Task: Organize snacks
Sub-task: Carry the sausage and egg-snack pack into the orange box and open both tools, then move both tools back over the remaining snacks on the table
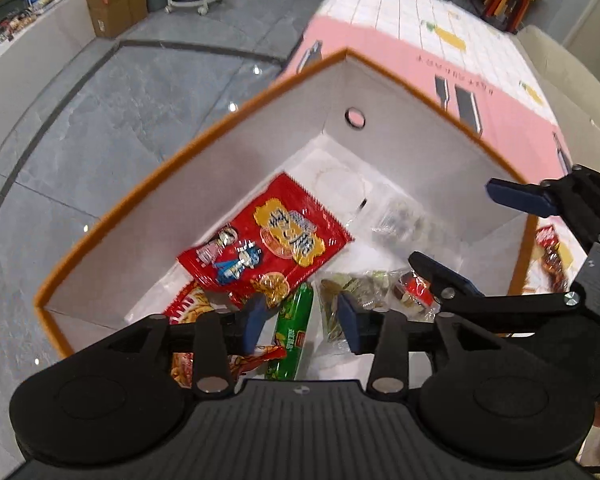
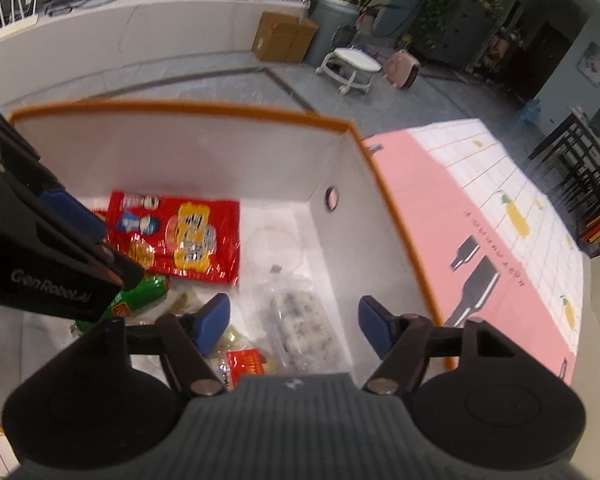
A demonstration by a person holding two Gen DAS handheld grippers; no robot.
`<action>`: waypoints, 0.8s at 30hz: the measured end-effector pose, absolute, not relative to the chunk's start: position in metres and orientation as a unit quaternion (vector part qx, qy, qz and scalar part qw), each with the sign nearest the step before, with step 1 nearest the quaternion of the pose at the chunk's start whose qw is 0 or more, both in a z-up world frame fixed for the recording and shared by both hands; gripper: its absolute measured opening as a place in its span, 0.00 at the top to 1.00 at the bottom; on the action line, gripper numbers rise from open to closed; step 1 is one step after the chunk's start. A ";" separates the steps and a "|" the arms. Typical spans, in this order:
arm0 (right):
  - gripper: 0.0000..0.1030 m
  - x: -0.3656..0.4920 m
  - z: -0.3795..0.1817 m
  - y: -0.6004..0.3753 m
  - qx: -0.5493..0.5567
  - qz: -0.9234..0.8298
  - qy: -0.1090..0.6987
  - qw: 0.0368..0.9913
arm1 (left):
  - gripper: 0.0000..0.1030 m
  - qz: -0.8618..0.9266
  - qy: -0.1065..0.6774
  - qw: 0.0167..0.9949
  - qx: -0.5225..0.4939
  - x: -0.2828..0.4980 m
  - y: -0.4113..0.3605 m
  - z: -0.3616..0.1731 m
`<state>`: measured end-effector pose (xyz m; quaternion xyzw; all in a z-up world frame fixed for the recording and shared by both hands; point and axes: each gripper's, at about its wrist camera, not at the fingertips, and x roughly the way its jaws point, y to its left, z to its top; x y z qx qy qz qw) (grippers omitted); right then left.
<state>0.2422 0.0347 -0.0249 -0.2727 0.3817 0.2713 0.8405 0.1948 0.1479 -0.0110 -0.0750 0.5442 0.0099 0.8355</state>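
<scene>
Both jaws parted, empty, above box [image 2: 187, 114], red snack packet [image 1: 267, 240] lying below

Black grippers, blue-padded fingers [image 1: 350, 322], silver screws, ribbed grey housings.

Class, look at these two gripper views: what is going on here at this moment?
A person is sorting snacks with a hand-held gripper in each hand. Both the left gripper and the right gripper hang open over a white box with an orange rim, with nothing between their fingers. Inside the box lie a red snack packet, a green packet and a clear bag. The box stands on a pink and white cloth.
</scene>
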 end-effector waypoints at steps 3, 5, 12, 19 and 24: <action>0.27 0.233 -0.007 0.028 -0.263 0.264 0.361 0.855 | 0.46 0.011 0.516 0.854 -0.068 0.186 0.144 0.008; 0.26 0.226 0.005 0.020 -0.254 0.257 0.346 0.866 | 0.44 0.011 0.494 0.867 -0.060 0.179 0.139 0.020; 0.18 0.189 0.046 -0.020 -0.196 0.224 0.289 0.910 | 0.38 -0.011 0.410 0.911 -0.042 0.149 0.111 0.059; 0.12 0.142 0.069 -0.069 -0.138 0.188 0.235 0.944 | 0.28 -0.044 0.344 0.938 -0.013 0.116 0.068 0.079; 0.10 0.109 0.061 -0.106 -0.113 0.145 0.229 0.956 | 0.27 -0.087 0.317 0.944 0.006 0.098 0.034 0.076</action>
